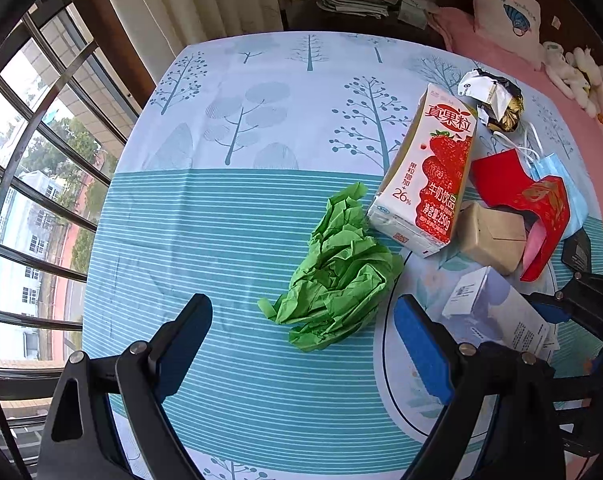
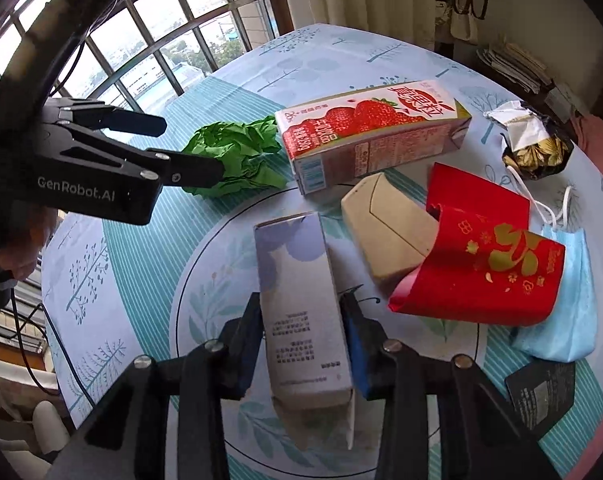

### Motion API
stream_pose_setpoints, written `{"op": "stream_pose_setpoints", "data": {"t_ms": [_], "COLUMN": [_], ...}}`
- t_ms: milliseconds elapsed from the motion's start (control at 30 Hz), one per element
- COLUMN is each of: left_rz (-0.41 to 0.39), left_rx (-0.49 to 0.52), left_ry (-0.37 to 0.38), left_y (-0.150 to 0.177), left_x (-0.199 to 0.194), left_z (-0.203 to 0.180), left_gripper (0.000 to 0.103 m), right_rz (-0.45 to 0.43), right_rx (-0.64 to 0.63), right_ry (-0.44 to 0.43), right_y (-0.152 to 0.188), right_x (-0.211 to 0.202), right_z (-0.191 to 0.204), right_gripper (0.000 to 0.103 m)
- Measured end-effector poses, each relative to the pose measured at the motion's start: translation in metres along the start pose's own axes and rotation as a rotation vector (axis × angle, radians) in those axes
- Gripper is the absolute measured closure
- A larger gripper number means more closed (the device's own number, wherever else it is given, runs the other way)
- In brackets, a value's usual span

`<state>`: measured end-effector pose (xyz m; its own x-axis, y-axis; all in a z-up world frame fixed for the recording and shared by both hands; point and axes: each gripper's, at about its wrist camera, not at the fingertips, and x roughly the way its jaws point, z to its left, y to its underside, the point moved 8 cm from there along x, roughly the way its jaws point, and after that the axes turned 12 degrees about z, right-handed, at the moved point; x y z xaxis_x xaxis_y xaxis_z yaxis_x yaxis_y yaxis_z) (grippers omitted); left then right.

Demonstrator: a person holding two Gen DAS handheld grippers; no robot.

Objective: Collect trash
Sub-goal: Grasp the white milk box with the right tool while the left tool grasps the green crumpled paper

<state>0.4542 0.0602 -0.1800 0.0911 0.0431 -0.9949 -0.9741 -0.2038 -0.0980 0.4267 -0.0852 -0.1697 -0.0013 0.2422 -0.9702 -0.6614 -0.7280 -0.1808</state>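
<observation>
Tablecloth-covered table [image 1: 237, 240] bearing scattered trash. Strawberry milk carton [image 2: 373, 132] lies on its side at centre, crumpled green paper [image 1: 337, 272] just left of it. Nearer, the right gripper [image 2: 301, 332] is clamped on a pale lavender box [image 2: 297, 300]. The left gripper [image 1: 301, 316] hovers with fingers wide apart, empty, near the green paper.

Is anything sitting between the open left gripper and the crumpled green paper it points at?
Nothing visible does. The left gripper is open, with bare tablecloth leading to the green paper. The strawberry milk carton lies just beyond the paper, not in the path.
</observation>
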Motion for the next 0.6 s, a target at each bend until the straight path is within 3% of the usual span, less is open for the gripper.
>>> {"op": "stream_pose_setpoints", "data": {"t_ms": [333, 400, 467, 533, 600], "left_rz": [0.081, 0.079, 0.082, 0.075, 0.062], "left_rx": [0.011, 0.012, 0.02, 0.025, 0.033], "left_ry": [0.012, 0.025, 0.033, 0.049, 0.036], "left_y": [-0.012, -0.013, -0.011, -0.008, -0.002], "left_x": [0.03, 0.032, 0.033, 0.031, 0.027], "left_z": [-0.005, -0.005, -0.007, -0.008, -0.008], "left_gripper": [0.013, 0.021, 0.05, 0.059, 0.062], "right_rz": [-0.025, -0.027, -0.036, -0.044, -0.055], "right_rx": [0.136, 0.152, 0.167, 0.179, 0.195], "right_ry": [-0.027, -0.033, -0.033, -0.031, -0.03], "right_y": [0.012, 0.016, 0.02, 0.026, 0.031], "right_x": [-0.003, -0.005, -0.007, -0.01, -0.014], "right_z": [-0.006, -0.004, -0.002, 0.001, 0.004], "right_gripper": [0.066, 0.066, 0.066, 0.066, 0.066]}}
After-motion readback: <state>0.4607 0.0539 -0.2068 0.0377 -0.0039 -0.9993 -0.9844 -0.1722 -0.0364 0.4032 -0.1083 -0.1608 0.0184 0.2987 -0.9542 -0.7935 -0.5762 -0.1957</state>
